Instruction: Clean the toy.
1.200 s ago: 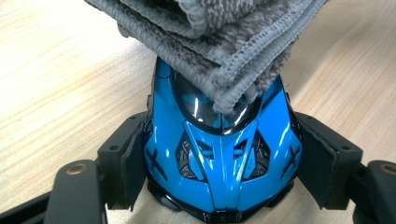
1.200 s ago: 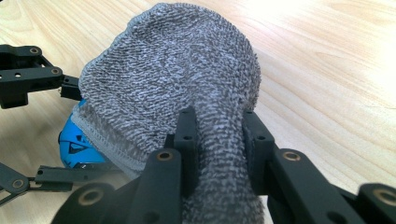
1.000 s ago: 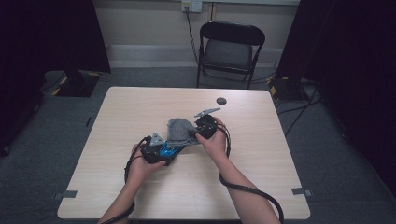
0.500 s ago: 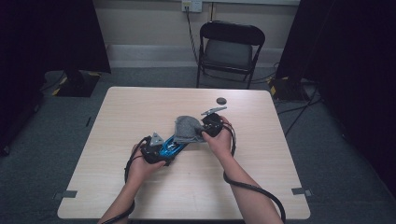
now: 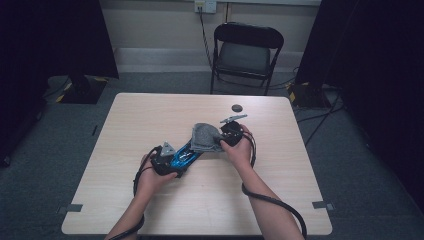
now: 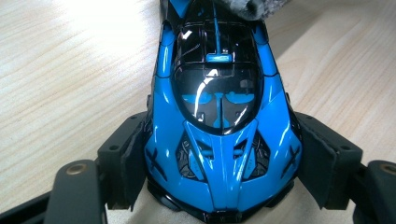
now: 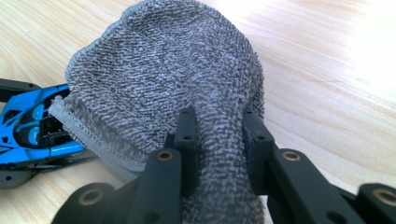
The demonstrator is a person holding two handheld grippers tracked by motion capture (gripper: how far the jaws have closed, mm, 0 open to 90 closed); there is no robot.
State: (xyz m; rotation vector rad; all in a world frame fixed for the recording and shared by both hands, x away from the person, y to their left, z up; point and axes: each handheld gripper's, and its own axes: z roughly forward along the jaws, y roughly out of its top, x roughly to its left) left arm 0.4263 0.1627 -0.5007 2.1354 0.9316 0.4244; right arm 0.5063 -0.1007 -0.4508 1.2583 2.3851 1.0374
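Left gripper [image 5: 186, 156]: held in the person's left hand [image 5: 152, 175] near the middle of the table [image 5: 125, 200]. Jaws clamped on the sides of a blue toy car [image 6: 223, 126]; in the left gripper view the pads press on both flanks near one end, the rest of the body running away from the jaws along the tabletop.

Blue toy car, high view [image 5: 181, 156]: lies between the two grippers, its far end covered by a grey cloth [image 5: 205, 138].

Right gripper [image 5: 220, 141]: held in the right hand [image 5: 239, 150], just beyond and to the right of the car. Jaws drawn together, pinching a gathered fold of the grey cloth [image 7: 177, 79]; in the right gripper view the fold runs between the two fingers and the rest fans out ahead of them, draping over the car's end [image 7: 32, 123].

Small dark round disc [image 5: 236, 107]: on the table beyond the right gripper, apart from it.

Black folding chair [image 5: 245, 52]: on the floor behind the table's far edge.
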